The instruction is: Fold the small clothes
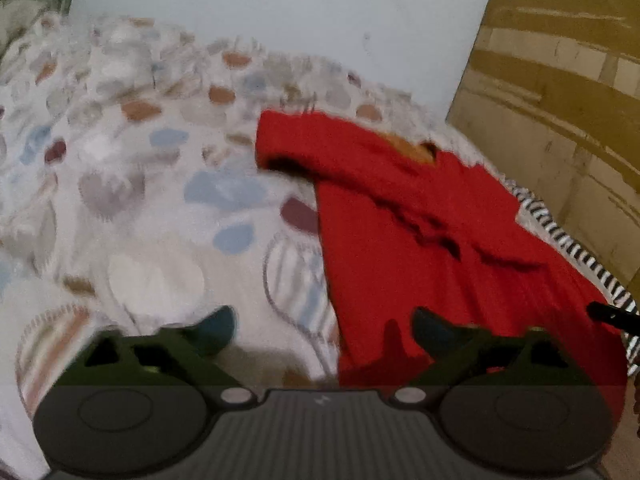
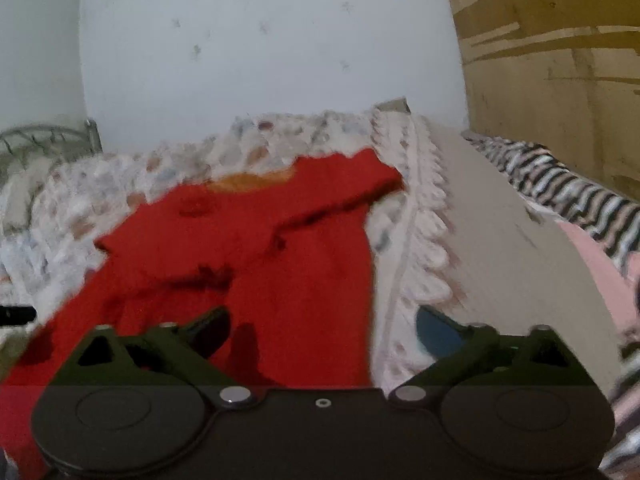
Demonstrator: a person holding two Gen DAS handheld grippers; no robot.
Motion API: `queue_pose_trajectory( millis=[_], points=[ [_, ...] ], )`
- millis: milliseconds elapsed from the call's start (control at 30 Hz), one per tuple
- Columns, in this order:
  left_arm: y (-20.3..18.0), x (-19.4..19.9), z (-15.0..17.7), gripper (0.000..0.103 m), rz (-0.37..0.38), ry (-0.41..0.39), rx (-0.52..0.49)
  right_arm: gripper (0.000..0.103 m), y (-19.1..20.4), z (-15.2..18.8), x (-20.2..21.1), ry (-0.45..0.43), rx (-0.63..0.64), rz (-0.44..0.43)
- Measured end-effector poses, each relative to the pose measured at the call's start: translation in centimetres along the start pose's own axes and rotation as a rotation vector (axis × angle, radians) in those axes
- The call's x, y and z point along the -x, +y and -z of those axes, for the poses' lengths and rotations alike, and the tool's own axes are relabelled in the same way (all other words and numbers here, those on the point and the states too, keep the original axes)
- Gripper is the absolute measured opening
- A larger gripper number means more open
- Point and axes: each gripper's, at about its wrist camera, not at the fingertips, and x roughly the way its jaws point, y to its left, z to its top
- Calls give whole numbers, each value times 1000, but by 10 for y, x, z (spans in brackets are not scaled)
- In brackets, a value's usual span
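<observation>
Lying ahead of both wide-open, empty claws, left (image 1: 324,330) and right (image 2: 322,330): red garment (image 2: 256,248).

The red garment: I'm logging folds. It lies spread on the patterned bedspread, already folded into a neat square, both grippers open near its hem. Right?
Not folded: the red garment lies spread with sleeves out on the bedspread, as the right wrist view shows. The left gripper and right gripper are open.
</observation>
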Motion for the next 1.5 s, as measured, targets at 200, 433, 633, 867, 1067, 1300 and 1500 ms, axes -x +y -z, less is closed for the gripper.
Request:
queue_pose_trajectory(
  millis=[200,433,633,867,1067,1300,1500],
  points=[
    [-10,-5,7,64,-9,133,-24,52,4,8,17,22,36,-10],
    [-9,-5,2,21,-19,222,35,47,3,13,30,71,51,-53],
    [-23,26,-10,8,-44,147,30,7,-4,2,49,57,29,-77],
    [-27,31,-12,7,-105,134,-20,5,-4,-8,63,41,97,-50],
    [-19,19,5,14,-93,152,-3,10,-12,7,51,83,52,-51],
    [-35,43,7,88,-177,62,-59,74,-10,3,74,20,158,-72],
    [-55,65,17,103,-257,-33,-187,102,16,17,103,-26,468,-73]
  ],
)
